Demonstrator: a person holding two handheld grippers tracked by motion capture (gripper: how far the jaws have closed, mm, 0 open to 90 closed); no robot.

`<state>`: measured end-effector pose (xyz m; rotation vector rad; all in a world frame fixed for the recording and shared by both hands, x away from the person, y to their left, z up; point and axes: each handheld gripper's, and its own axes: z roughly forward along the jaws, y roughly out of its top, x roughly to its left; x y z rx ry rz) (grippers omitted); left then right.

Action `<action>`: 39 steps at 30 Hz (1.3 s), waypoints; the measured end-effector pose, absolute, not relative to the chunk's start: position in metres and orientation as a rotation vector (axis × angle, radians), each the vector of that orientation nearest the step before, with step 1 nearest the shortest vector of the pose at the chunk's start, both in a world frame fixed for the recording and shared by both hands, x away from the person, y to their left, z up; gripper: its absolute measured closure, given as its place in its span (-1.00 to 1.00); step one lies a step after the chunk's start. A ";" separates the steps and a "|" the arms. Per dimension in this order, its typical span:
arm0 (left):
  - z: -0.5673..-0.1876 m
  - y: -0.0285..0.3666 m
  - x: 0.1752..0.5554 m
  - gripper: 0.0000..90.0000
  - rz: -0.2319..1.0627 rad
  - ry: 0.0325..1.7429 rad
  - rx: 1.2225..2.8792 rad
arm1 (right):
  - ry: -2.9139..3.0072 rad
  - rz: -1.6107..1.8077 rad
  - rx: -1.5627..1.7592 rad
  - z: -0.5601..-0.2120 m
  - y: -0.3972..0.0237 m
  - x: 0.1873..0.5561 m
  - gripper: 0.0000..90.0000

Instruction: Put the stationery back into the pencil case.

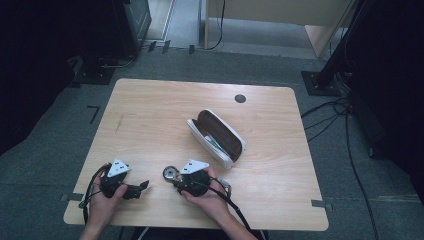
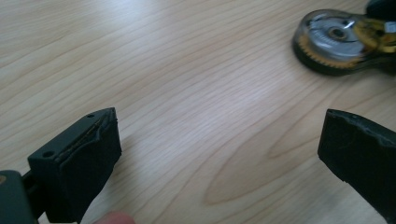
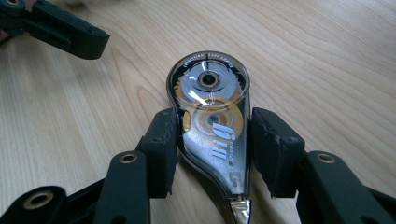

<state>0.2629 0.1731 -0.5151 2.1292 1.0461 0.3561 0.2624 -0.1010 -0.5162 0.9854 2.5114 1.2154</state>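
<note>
A clear teardrop-shaped correction tape dispenser (image 3: 212, 112) lies flat on the wooden table (image 1: 150, 110), near the front middle (image 1: 170, 174). My right gripper (image 3: 212, 140) is shut on it, one black pad pressed against each side of its narrow half and the round end sticking out ahead. In the high view the right gripper (image 1: 176, 177) points left. My left gripper (image 1: 143, 187) rests near the front left edge and points right toward the dispenser (image 2: 334, 42). The left gripper (image 2: 219, 140) stands wide open with only bare wood between its pads.
An open white case (image 1: 217, 137) with a brown lining lies diagonally mid-table, with small items inside. A dark round grommet (image 1: 240, 98) sits near the far edge. Cables trail off the front edge from both grippers. Carpet and dark equipment stands surround the table.
</note>
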 end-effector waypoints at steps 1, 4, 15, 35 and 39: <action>-0.515 0.171 0.263 -1.00 0.347 1.022 2.139 | 2.512 1.222 0.984 -0.516 -0.102 0.262 0.17; -0.514 0.164 0.264 -1.00 0.314 0.946 2.160 | 2.522 1.224 1.002 -0.516 -0.108 0.261 0.17; -0.516 0.129 0.263 -0.85 0.320 0.847 2.232 | 2.477 1.222 1.034 -0.513 -0.131 0.254 0.17; -0.516 0.077 0.268 -0.56 0.263 0.631 2.314 | 2.453 1.243 1.094 -0.513 -0.149 0.251 0.18; -0.516 0.079 0.268 -0.40 0.273 0.604 2.293 | 2.450 1.254 1.098 -0.513 -0.151 0.251 0.18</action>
